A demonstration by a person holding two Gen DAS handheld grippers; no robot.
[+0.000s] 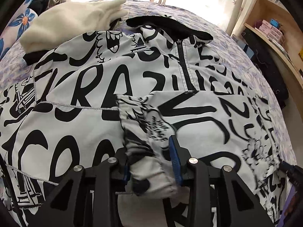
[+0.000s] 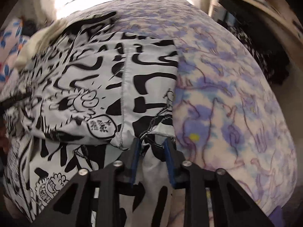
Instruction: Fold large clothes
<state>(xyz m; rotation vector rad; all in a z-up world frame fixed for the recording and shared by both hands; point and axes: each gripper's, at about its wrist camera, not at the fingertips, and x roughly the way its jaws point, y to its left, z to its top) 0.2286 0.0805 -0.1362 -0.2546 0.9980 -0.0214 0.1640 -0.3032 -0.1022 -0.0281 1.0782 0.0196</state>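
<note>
On the bed [image 2: 227,94], both claws grasping jacket [image 1: 113,75]: left claw [image 1: 151,157] pinches bunched fabric, right claw [image 2: 151,157] thin hem — could slip, skewing fold.

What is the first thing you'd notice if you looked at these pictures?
The big white jacket covered in bold black cartoon letters and doodles jumps out first; it lies spread over a bed with a purple flowery bedspread. Next you'd see the left gripper and the right gripper, each pinching a bunch of the jacket's cloth between blue pads. A cream fleece garment lies at the far left edge of the bed.
</note>
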